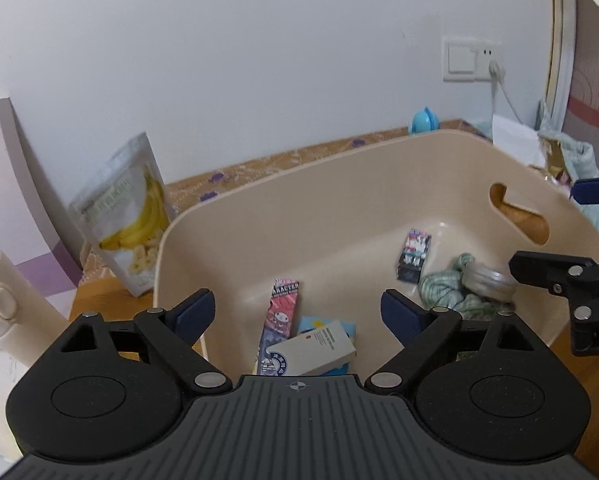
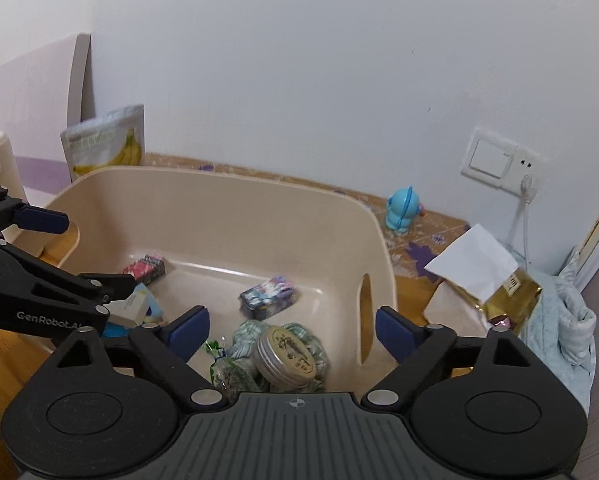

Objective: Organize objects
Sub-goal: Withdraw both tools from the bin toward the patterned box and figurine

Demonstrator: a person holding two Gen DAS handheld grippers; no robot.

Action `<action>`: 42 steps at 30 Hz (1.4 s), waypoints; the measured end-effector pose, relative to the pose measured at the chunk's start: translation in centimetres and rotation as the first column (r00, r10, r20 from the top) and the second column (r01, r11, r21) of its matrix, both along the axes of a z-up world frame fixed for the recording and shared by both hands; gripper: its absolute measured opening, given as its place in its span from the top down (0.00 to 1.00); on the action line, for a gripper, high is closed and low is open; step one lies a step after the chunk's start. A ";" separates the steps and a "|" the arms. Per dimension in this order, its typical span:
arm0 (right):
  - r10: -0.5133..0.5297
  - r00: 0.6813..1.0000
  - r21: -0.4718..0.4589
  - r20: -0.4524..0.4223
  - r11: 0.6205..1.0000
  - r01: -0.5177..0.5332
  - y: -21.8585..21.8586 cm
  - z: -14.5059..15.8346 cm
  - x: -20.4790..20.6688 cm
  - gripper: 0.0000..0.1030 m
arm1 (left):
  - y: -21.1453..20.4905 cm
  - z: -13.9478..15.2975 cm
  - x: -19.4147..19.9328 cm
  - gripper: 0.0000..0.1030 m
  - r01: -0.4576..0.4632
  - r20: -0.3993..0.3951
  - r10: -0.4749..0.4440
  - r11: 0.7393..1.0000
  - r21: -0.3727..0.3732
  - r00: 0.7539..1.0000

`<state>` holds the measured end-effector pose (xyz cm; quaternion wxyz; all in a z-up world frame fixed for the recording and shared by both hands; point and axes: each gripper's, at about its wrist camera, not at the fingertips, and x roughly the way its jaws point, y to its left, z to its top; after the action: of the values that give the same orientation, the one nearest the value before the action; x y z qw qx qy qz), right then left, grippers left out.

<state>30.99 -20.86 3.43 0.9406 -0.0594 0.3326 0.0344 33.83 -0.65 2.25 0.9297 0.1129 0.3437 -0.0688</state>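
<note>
Hovering: left tongs (image 1: 297, 312) and right tongs (image 2: 293, 330) over beige bin (image 2: 227, 184), both spread wide, nothing between pads.
Bin contents: round tin (image 2: 285, 354) on green cloth (image 1: 445, 286), card packs, small box (image 1: 317, 346) — collected there for tidying.
Outside on desk: banana-chip bag (image 1: 129, 212), blue toy (image 2: 402, 211); likely next.

A home room — wall socket (image 2: 503, 159), banana-chip snack bag (image 1: 127, 216).

The bin (image 2: 227, 200) is smooth beige plastic with a soft sheen. The round tin (image 2: 285, 354) looks like brushed metal, lying on knitted cloth (image 2: 245, 334). The banana pouch (image 1: 127, 216) is glossy foil, the table (image 1: 99, 300) wood-grained.
</note>
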 end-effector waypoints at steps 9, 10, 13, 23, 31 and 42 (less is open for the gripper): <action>-0.005 0.998 0.031 0.059 1.000 0.003 -0.7 2.0 -2.7 0.00 | 0.2 2.6 -2.9 0.11 -0.021 0.068 0.023 0.999 -0.041 0.997; -0.004 0.998 0.031 0.064 1.000 0.002 -0.7 2.2 -3.0 0.00 | 0.2 2.9 -3.3 0.11 -0.020 0.075 0.023 0.999 -0.043 0.997; -0.005 0.997 0.031 0.073 1.000 0.003 -0.9 2.6 -4.1 0.00 | 0.2 3.3 -4.5 0.11 -0.018 0.089 0.021 0.999 -0.042 0.996; -0.017 0.998 0.034 0.065 0.999 0.015 -1.6 2.4 -7.5 0.00 | 0.7 2.8 -8.0 0.10 -0.022 0.077 0.028 0.997 -0.068 0.997; -0.012 0.999 0.033 0.035 0.999 0.010 -1.6 1.0 -9.5 0.00 | 1.5 1.8 -11.2 0.10 -0.027 0.082 0.034 0.996 -0.082 0.996; -0.007 0.999 0.043 -0.034 0.999 0.009 -1.3 -1.7 -10.6 0.00 | 2.7 -0.7 -13.5 0.09 -0.048 0.033 0.051 0.996 -0.082 0.998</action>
<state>20.38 -22.20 1.75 0.9361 -0.0372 0.3476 0.0388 20.36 2.01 1.51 0.9408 0.0679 0.3272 -0.0576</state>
